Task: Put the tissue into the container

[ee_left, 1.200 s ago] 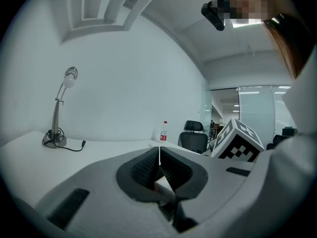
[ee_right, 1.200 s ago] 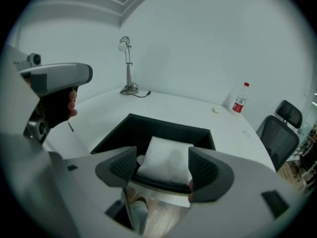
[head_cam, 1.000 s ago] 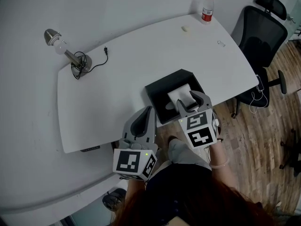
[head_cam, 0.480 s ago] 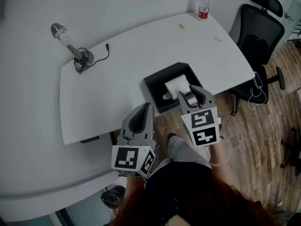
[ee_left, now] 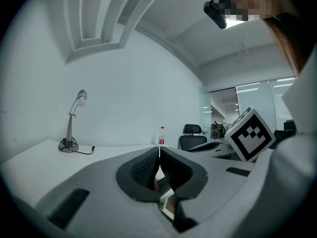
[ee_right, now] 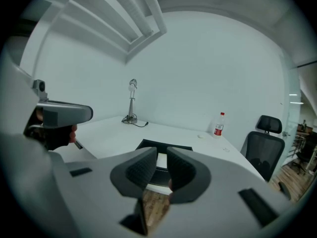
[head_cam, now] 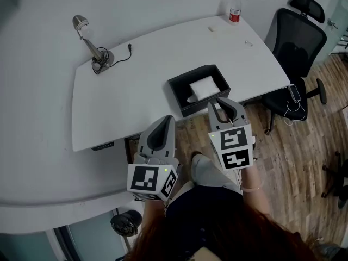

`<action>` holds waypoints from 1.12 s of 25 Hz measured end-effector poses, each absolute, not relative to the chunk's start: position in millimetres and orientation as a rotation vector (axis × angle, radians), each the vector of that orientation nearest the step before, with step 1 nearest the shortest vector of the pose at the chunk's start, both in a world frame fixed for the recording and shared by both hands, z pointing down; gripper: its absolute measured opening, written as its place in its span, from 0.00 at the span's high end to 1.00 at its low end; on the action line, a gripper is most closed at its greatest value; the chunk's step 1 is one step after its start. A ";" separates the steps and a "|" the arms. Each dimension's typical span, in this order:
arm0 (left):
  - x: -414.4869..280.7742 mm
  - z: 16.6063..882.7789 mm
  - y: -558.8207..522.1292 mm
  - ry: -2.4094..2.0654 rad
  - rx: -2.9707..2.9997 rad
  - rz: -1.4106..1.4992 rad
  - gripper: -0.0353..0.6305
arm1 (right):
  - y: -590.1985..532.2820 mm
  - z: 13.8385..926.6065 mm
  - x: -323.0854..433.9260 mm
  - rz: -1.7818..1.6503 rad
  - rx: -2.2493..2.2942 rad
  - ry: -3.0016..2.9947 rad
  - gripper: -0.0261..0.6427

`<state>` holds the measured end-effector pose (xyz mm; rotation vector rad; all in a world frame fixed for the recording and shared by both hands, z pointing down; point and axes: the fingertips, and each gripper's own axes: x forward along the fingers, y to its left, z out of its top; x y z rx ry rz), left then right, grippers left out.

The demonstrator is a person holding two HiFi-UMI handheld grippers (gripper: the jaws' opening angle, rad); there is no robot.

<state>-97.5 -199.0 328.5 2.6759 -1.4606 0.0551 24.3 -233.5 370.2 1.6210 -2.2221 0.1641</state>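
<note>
The black container (head_cam: 182, 86) stands near the front edge of the white table (head_cam: 125, 102). A white tissue (head_cam: 204, 86) lies inside it. My right gripper (head_cam: 223, 107) hovers just short of the table's edge, in front of the container. Its jaws are closing, with a narrow gap left and nothing between them. In the right gripper view the container (ee_right: 151, 143) and the tissue (ee_right: 161, 160) show beyond the right gripper (ee_right: 158, 156). My left gripper (head_cam: 164, 124) hangs off the table to the left, over the floor. In its own view the left gripper (ee_left: 159, 155) is shut and holds nothing.
A desk lamp (head_cam: 89, 42) with a black cable stands at the far left of the table. A water bottle (head_cam: 235, 8) is at the far right corner. A black office chair (head_cam: 296, 42) stands to the right on the wooden floor (head_cam: 293, 145).
The right gripper has drawn back from over the container to off the table's edge, its jaws narrowing. The tissue stays in the container. The left gripper has also drifted back.
</note>
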 end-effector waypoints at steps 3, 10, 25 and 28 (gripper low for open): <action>-97.3 326.0 -184.7 -1.461 2.688 0.044 0.90 | -219.1 363.3 23.1 0.129 1.626 -2.227 0.85; -98.1 321.0 -154.9 -1.460 2.706 0.021 0.90 | -188.7 349.1 17.3 0.045 1.632 -2.237 0.89; -99.4 312.9 -133.8 -1.468 2.720 -0.020 0.90 | -157.0 322.8 14.6 -0.042 1.719 -2.298 0.93; -96.0 312.1 -133.8 -1.475 2.717 -0.027 0.90 | -154.3 321.8 16.4 -0.054 1.716 -2.301 0.93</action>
